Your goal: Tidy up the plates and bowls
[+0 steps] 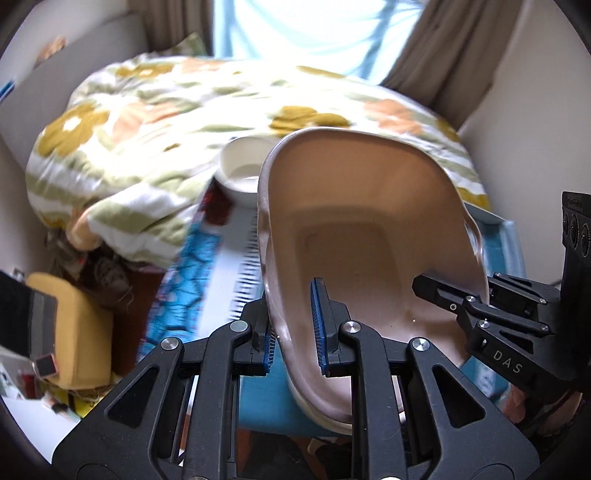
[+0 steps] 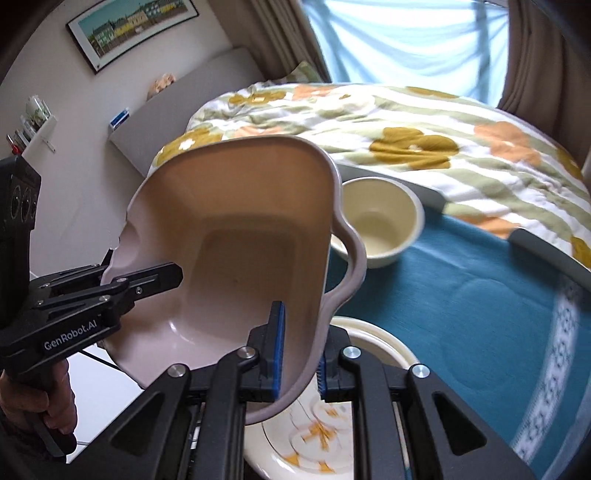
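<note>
Large pinkish-beige glazed ceramic dish with lobed handles (image 2: pixel 236 236) — smooth, glossy, highlights along its inner curve. Small cream ceramic bowl (image 2: pixel 380 221): smooth, satin sheen. Cream plate with orange pattern (image 2: pixel 314 443): glazed, shiny. Teal woven cloth with white patterned border (image 2: pixel 461 295) — matt, fine textile grain. Floral quilted bedcover in mustard, orange and green (image 2: pixel 406 140): soft matt fabric, puckered. Left gripper (image 1: pixel 295 343) and right gripper (image 2: pixel 299 362): matt black plastic frames, bright metal pivot pins, ribbed blue rubber-like pads. Brown curtains (image 1: pixel 443 55): matt cloth. Framed picture (image 2: pixel 133 29): glossy face.
</note>
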The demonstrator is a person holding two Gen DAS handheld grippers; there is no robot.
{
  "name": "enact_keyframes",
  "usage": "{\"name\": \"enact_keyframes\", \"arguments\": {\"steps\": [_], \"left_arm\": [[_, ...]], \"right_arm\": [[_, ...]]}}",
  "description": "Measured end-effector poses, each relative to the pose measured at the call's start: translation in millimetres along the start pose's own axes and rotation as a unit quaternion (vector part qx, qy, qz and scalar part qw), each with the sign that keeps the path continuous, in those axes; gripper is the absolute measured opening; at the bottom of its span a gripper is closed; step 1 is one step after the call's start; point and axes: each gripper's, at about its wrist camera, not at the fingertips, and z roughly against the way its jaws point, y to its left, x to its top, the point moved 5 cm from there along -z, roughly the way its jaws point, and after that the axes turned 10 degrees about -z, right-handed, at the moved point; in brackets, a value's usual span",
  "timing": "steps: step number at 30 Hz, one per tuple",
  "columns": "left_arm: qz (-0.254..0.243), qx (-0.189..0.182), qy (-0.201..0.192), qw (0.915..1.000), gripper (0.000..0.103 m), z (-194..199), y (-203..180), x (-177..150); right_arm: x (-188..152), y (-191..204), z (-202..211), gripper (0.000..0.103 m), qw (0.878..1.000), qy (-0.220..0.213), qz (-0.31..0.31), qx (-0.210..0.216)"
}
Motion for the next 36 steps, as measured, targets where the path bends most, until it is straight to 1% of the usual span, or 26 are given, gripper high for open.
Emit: {"name": "enact_keyframes", "arguments": {"steps": [4, 7, 12, 14, 17, 19, 23, 26, 30, 36], "left_arm": [[-0.031, -0.023, -0.011, 0.9992, 0.015, 15, -62, 1], [-0.059, -0.045, -0.014, 0.9971, 0.015, 15, -114, -4], [-0.092, -0.092, 0.005, 0.9915, 0.015, -6, -195, -19], [-0.104, -0.111, 0.016, 0.9883, 0.015, -18, -226, -28], [-0.115, -0.13, 0.031, 0.9843, 0.015, -41, -258, -39], [-0.12, -0.138, 0.045, 0.9821, 0.015, -58, -271, -46], [-0.126, -0.153, 0.072, 0.9776, 0.015, -99, -298, -62], [-0.132, -0.154, 0.081, 0.9759, 0.015, -123, -308, -74], [-0.139, -0.15, 0.088, 0.9749, 0.015, -143, -314, -81], [-0.139, -0.145, 0.102, 0.9743, 0.015, -154, -317, -93]], "right_arm": [[-23, -36, 56, 0.013, 0.999, -0.028, -0.026, -0.022], [-43, -64, 89, 0.013, 0.997, -0.044, -0.045, -0.044], [-81, -128, 133, 0.013, 0.991, -0.054, -0.089, -0.086], [-97, -154, 145, 0.013, 0.988, -0.054, -0.109, -0.099], [-115, -185, 150, 0.013, 0.985, -0.051, -0.119, -0.116], [-126, -204, 147, 0.013, 0.983, -0.046, -0.128, -0.121], [-148, -242, 129, 0.013, 0.98, -0.028, -0.147, -0.132], [-164, -265, 114, 0.013, 0.978, -0.016, -0.16, -0.132], [-175, -282, 98, 0.013, 0.976, -0.01, -0.174, -0.127], [-180, -292, 90, 0.013, 0.976, -0.012, -0.182, -0.116]]}}
